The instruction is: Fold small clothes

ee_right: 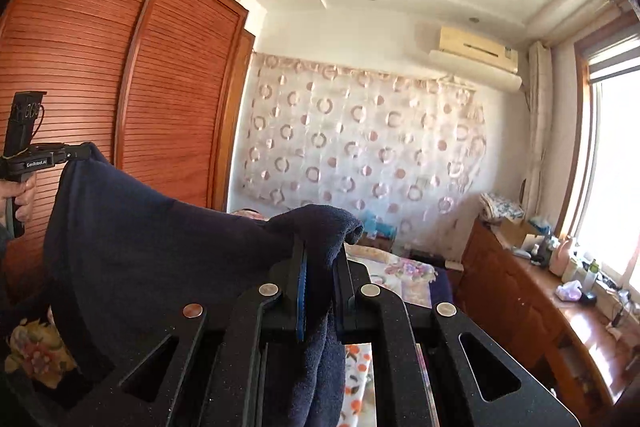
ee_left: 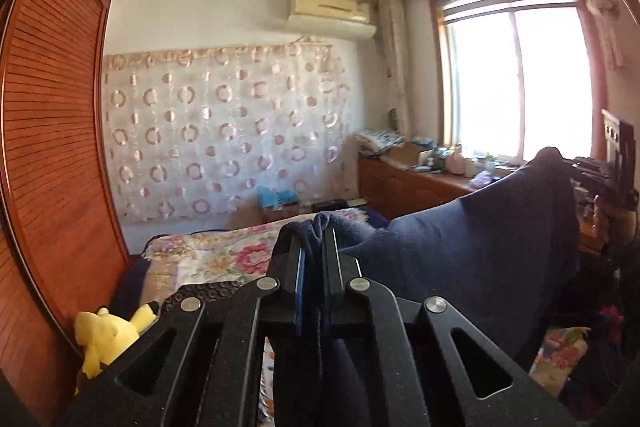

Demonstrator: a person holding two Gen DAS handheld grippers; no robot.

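Observation:
A dark navy fleece garment (ee_left: 480, 247) hangs in the air, stretched between both grippers. In the left wrist view my left gripper (ee_left: 314, 231) is shut on one corner of the cloth, which bunches over the fingertips. At the far right of that view my right gripper (ee_left: 576, 167) pinches the opposite corner. The right wrist view shows my right gripper (ee_right: 324, 247) shut on its corner, the garment (ee_right: 160, 247) sagging away to the left. There my left gripper (ee_right: 86, 151) holds the other end, a hand (ee_right: 20, 195) on its grip.
Below lies a bed with a floral cover (ee_left: 224, 255), a yellow plush toy (ee_left: 108, 331) at its left edge. A tall wooden louvred wardrobe (ee_right: 100, 87) stands on the left. A wooden cabinet (ee_right: 520, 307) with clutter runs under the window (ee_left: 520, 87) on the right.

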